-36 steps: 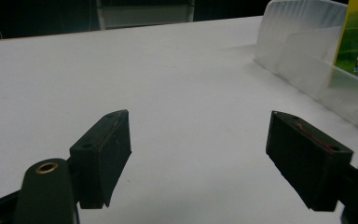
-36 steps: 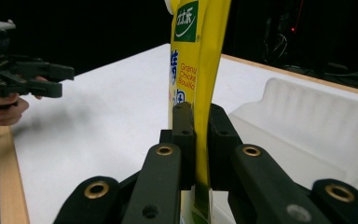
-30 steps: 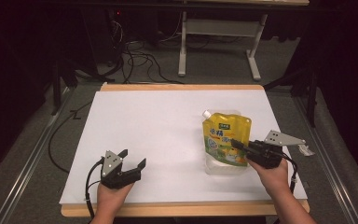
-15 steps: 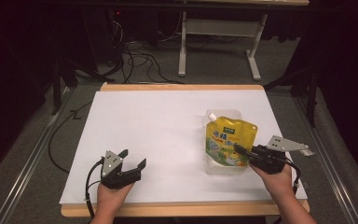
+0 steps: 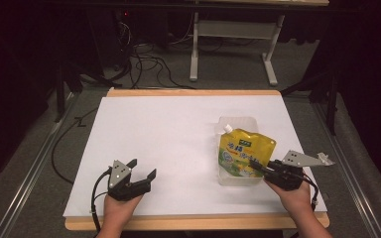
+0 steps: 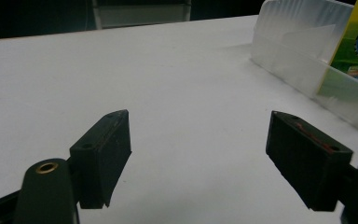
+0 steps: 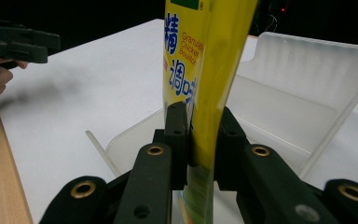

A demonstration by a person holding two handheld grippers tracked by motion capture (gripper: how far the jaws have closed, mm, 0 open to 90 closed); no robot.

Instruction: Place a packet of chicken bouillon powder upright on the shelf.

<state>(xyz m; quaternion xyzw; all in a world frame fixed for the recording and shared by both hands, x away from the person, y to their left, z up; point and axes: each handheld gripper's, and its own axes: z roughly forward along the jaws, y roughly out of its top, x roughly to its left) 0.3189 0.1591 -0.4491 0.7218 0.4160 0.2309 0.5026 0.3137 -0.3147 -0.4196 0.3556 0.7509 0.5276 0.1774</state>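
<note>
Dark room behind, with cables and a grey frame on the floor; in front, white table [image 5: 178, 148] with a wooden edge. At the left, left gripper [image 5: 142, 175] held low near the front edge, jaws wide apart, nothing between, well away from everything else. Further right, clear plastic tray [image 5: 238, 124], and over it yellow pouch [image 5: 245, 151] with a white spout at the top corner. At the far right, right gripper [image 5: 256, 166] clamped on the lower part of the pouch. Probably soft and bending, with a slippery film and loose granules inside, so not heavy; best taken on a flat sealed edge, not on the full middle. From the right gripper view, pouch [image 7: 205, 70] seen edge-on and pinched thin between the two black jaws, printed words readable, not clear from above. From the left gripper view, tray [image 6: 303, 51] wall seen from the side. From the high view alone, whole layout and the spacing of both hands.
</note>
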